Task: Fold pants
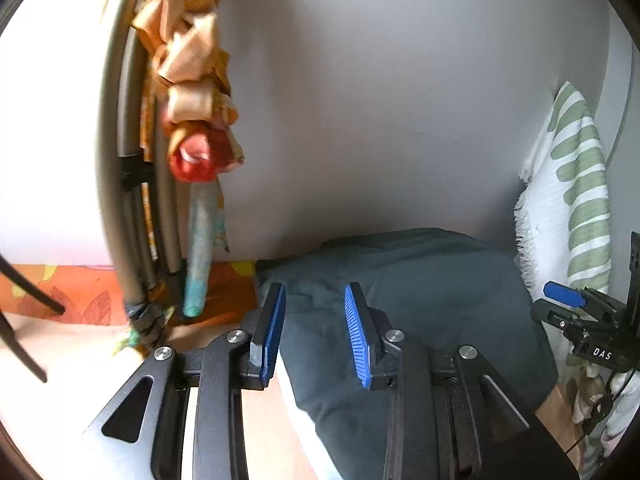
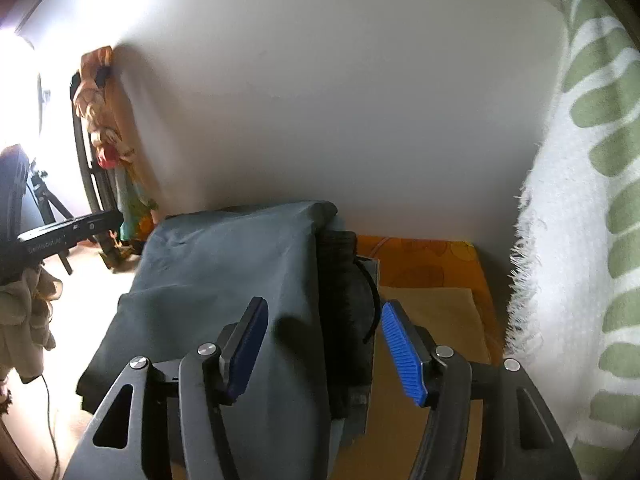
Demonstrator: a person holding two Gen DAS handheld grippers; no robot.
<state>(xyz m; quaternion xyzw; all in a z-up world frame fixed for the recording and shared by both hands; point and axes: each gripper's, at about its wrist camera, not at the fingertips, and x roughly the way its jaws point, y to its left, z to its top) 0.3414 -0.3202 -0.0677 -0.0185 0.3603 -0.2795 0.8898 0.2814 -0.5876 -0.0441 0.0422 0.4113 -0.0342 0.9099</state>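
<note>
The dark grey-green pants (image 1: 408, 300) lie folded in a thick stack against the wall. My left gripper (image 1: 316, 332) is open over the stack's left edge, with nothing between its blue pads. In the right wrist view the pants (image 2: 224, 288) fill the centre-left, with the black elastic waistband (image 2: 344, 312) along their right side. My right gripper (image 2: 324, 344) is open, with the waistband edge of the stack between its blue pads. The right gripper also shows at the far right of the left wrist view (image 1: 576, 312).
A white towel with green stripes (image 2: 580, 220) hangs close on the right. A knotted orange cloth (image 1: 188, 80) hangs on dark poles at the left. An orange patterned sheet (image 2: 432, 264) lies by the wall. A tripod (image 2: 48, 208) stands far left.
</note>
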